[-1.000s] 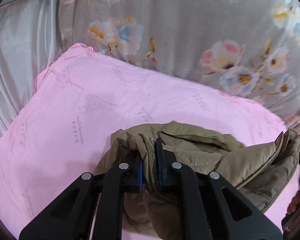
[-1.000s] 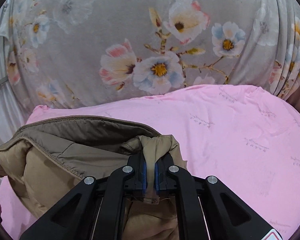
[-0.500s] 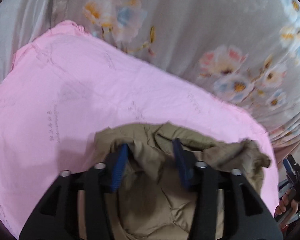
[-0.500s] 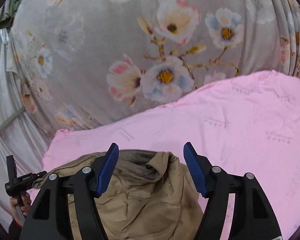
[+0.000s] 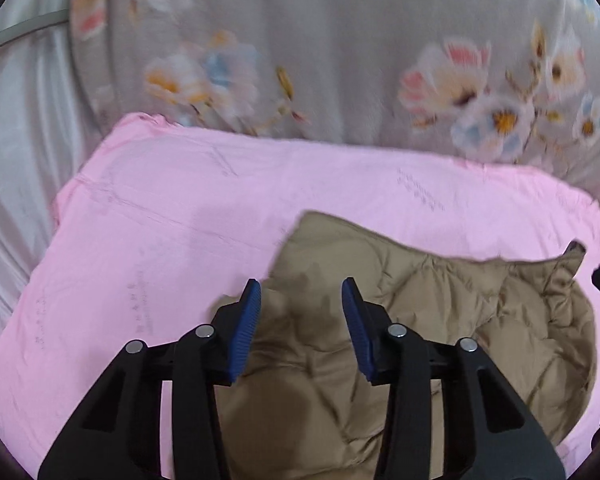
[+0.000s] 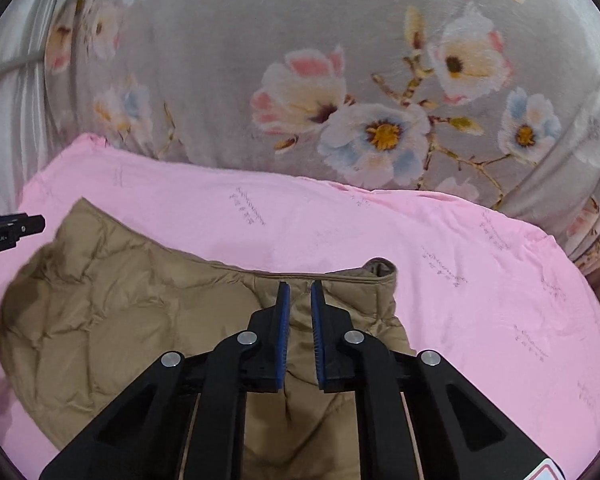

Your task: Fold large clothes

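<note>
The tan quilted jacket lies spread on the pink sheet, filling the lower middle of both views, its trimmed edge running toward 3 o'clock in the right wrist view. The left gripper hovers with jaws wide apart, holding nothing. The right gripper has its jaws nearly together just at that edge; whether cloth is pinched between them I cannot tell. To fold well, each gripper should probably bite only the top layer near a corner, lift evenly, and carry it across toward 6 o'clock without dragging the padding. The floral curtain hangs at 12 o'clock.
</note>
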A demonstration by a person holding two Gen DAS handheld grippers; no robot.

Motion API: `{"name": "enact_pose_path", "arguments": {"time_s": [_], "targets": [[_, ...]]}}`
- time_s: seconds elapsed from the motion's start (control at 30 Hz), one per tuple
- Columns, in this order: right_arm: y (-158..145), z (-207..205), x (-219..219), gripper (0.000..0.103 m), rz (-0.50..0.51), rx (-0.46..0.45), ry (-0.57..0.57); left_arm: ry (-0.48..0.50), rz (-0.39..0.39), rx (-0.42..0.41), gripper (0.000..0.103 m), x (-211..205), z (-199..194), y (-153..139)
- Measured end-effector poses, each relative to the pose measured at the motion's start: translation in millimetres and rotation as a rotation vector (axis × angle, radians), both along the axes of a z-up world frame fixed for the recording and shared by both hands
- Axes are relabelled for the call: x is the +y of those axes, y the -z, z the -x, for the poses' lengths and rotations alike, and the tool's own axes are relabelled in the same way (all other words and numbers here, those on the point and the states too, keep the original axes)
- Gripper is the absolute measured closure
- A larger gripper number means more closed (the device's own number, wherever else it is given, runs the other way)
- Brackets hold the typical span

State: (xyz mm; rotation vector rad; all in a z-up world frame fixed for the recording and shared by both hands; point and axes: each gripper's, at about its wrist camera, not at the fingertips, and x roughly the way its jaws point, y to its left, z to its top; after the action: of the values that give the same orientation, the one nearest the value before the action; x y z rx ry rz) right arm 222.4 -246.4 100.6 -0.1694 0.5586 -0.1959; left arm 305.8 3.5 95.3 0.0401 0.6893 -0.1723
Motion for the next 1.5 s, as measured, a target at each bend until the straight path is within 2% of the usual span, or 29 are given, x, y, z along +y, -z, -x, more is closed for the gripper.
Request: {"name": "enact_pose_path", "arguments": {"time_s": [0.1, 0.23, 0.37, 0.47, 0.53, 0.73, 1.2, 1.3, 1.4, 1.47, 1.5], "targets": [[18, -28, -8, 0.095, 0.02, 0.064, 0.027, -0.04, -0.078, 0.047, 0.064, -16, -29, 25], [43, -56, -46, 0.1, -0.021, 0.139, 0.102, -0.11, -0.099, 0.105, 0.064, -4, -60, 54], [68, -69, -92, 0.101, -0.148, 0.173, 0.196, -0.15, -0.085, 0.135, 0.063, 12, -75, 81], [87, -71, -115, 0.103, -0.287, 0.18, 0.2, -0.15, -0.032, 0.122, 0.062, 19, -75, 90], [92, -71, -119, 0.103, -0.312, 0.171, 0.199, -0.155, -0.015, 0.115, 0.062, 20, -76, 96], [100, -71, -113, 0.103, -0.295, 0.162, 0.209, -0.159, 0.011, 0.109, 0.061, 20, -78, 103], [100, -75, -117, 0.103, -0.306, 0.17, 0.216, -0.161, -0.024, 0.113, 0.061, 15, -82, 109], [98, -76, -114, 0.103, -0.278, 0.177, 0.229, -0.163, -0.029, 0.109, 0.061, 14, -81, 108], [87, -78, -99, 0.103, -0.155, 0.204, 0.268, -0.183, -0.046, 0.108, 0.061, 15, -77, 99], [71, -65, -88, 0.097, -0.158, 0.165, 0.25, -0.208, -0.082, 0.081, 0.063, 11, -63, 84], [61, -58, -82, 0.097, -0.184, 0.133, 0.219, -0.199, -0.066, 0.058, 0.064, 9, -53, 74]]}}
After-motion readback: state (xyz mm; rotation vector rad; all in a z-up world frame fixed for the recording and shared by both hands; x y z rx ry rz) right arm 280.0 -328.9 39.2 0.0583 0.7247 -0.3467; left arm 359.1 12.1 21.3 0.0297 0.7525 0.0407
